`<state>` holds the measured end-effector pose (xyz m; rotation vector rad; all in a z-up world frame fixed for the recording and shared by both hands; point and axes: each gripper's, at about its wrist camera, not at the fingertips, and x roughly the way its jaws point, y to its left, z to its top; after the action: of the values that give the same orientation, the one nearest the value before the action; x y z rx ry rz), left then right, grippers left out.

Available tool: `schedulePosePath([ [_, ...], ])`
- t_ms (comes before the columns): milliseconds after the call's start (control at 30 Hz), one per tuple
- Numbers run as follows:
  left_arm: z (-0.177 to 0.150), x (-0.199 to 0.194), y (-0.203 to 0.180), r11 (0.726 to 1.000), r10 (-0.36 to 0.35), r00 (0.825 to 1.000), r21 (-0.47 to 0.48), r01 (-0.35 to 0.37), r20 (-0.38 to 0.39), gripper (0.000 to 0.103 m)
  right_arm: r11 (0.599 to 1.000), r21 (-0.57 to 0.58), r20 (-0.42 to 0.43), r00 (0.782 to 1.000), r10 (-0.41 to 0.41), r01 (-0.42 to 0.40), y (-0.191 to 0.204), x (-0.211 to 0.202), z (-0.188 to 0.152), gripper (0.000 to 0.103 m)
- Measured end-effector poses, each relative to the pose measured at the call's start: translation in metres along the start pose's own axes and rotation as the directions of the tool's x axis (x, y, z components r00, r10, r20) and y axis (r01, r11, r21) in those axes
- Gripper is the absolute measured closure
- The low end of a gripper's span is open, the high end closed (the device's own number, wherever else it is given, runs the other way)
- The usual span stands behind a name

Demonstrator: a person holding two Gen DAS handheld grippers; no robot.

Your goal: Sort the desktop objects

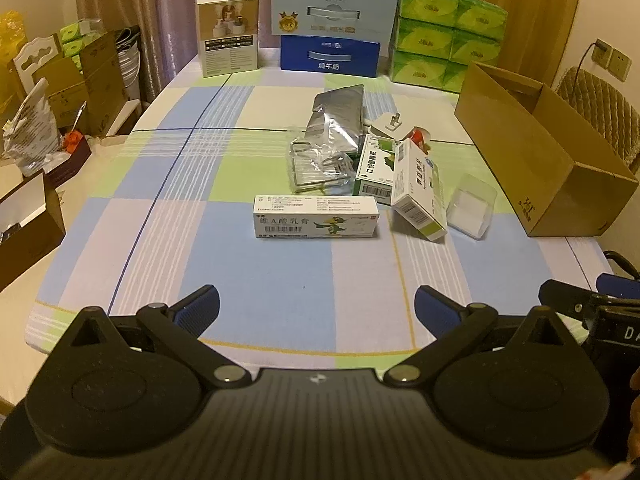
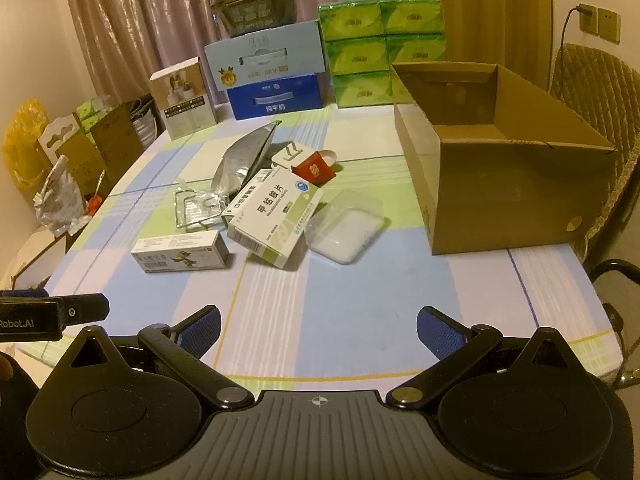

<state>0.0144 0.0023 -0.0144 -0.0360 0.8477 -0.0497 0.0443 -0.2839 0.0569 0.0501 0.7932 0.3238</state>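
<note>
Surface: checked tablecloth point(image 1: 168, 208) in blue, green and white.
Left gripper point(image 1: 316, 308): level above the near table edge, jaws spread wide, holding nothing.
Right gripper point(image 2: 318, 328): alongside it, same low pose, jaws wide apart, empty.
Nearest item: ointment box point(image 1: 316, 222), lying flat, centre.
Cluster behind: tilted medicine box point(image 2: 276, 216), clear plastic tray point(image 2: 344, 226), foil pouch point(image 1: 336, 120).
Right side: open cardboard box point(image 2: 500, 184).
</note>
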Motion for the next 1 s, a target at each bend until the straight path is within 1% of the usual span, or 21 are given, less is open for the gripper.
schedulePosePath([
  [100, 0.005, 0.003, 0.0, 0.999, -0.013, 1.0, 0.038, 0.013, -0.004, 0.001, 1.0, -0.006, -0.005, 1.0, -0.003, 0.003, 0.0, 0.005, 0.003, 0.002],
  [200, 0.013, 0.01, 0.0, 0.994, -0.008, 1.0, 0.109, 0.008, -0.004, 0.001, 1.0, -0.009, 0.003, 1.0, -0.004, 0.004, 0.0, 0.009, 0.007, 0.002],
  [267, 0.018, 0.015, 0.002, 0.986, -0.014, 1.0, 0.166, 0.014, -0.004, 0.001, 1.0, -0.016, 0.011, 1.0, -0.005, 0.006, 0.0, 0.013, 0.011, 0.002],
  [333, 0.024, 0.02, 0.004, 0.968, -0.032, 0.999, 0.247, 0.033, -0.006, 0.001, 1.0, -0.023, 0.015, 1.0, -0.002, 0.002, 0.002, 0.017, 0.015, 0.002],
  [400, 0.03, 0.025, 0.006, 0.937, -0.044, 0.999, 0.348, 0.042, -0.002, 0.001, 0.999, -0.034, 0.017, 1.0, -0.003, 0.004, 0.005, 0.023, 0.018, 0.002],
  [467, 0.036, 0.033, 0.007, 0.904, -0.045, 0.999, 0.427, 0.038, 0.008, 0.001, 0.999, -0.042, 0.015, 1.0, 0.001, 0.0, 0.008, 0.03, 0.021, 0.002],
  [500, 0.039, 0.038, 0.009, 0.884, -0.056, 0.998, 0.464, 0.047, 0.005, 0.001, 0.999, -0.045, 0.015, 1.0, 0.007, -0.006, 0.01, 0.034, 0.022, 0.002],
  [567, 0.043, 0.05, 0.011, 0.85, -0.068, 0.998, 0.523, 0.06, -0.003, 0.001, 0.998, -0.058, 0.009, 1.0, 0.017, -0.017, 0.015, 0.043, 0.024, 0.002],
  [633, 0.046, 0.064, 0.014, 0.81, -0.096, 0.995, 0.579, 0.087, -0.016, 0.001, 0.997, -0.072, 0.0, 0.999, 0.032, -0.032, 0.02, 0.053, 0.025, 0.002],
  [667, 0.046, 0.071, 0.015, 0.794, -0.104, 0.994, 0.599, 0.1, -0.027, 0.002, 0.996, -0.076, -0.007, 0.999, 0.037, -0.038, 0.022, 0.058, 0.026, 0.002],
  [733, 0.048, 0.086, 0.015, 0.761, -0.119, 0.991, 0.637, 0.127, -0.055, 0.011, 0.996, -0.083, -0.017, 0.999, 0.043, -0.044, 0.024, 0.069, 0.028, 0.002],
  [833, 0.049, 0.108, 0.017, 0.722, -0.129, 0.988, 0.675, 0.152, -0.084, 0.013, 0.995, -0.085, -0.025, 0.999, 0.047, -0.049, 0.026, 0.085, 0.03, 0.002],
  [900, 0.05, 0.122, 0.016, 0.694, -0.138, 0.987, 0.702, 0.159, -0.086, 0.017, 0.995, -0.088, -0.028, 0.998, 0.053, -0.055, 0.028, 0.095, 0.032, 0.003],
  [933, 0.051, 0.129, 0.016, 0.683, -0.146, 0.985, 0.711, 0.166, -0.09, 0.02, 0.994, -0.09, -0.029, 0.998, 0.054, -0.056, 0.028, 0.099, 0.032, 0.005],
  [967, 0.053, 0.134, 0.017, 0.675, -0.158, 0.983, 0.717, 0.177, -0.094, 0.021, 0.994, -0.092, -0.03, 0.998, 0.057, -0.06, 0.029, 0.104, 0.033, 0.007],
  [1000, 0.054, 0.139, 0.018, 0.668, -0.173, 0.98, 0.72, 0.19, -0.098, 0.022, 0.994, -0.089, -0.031, 0.998, 0.061, -0.064, 0.029, 0.108, 0.035, 0.011],
])
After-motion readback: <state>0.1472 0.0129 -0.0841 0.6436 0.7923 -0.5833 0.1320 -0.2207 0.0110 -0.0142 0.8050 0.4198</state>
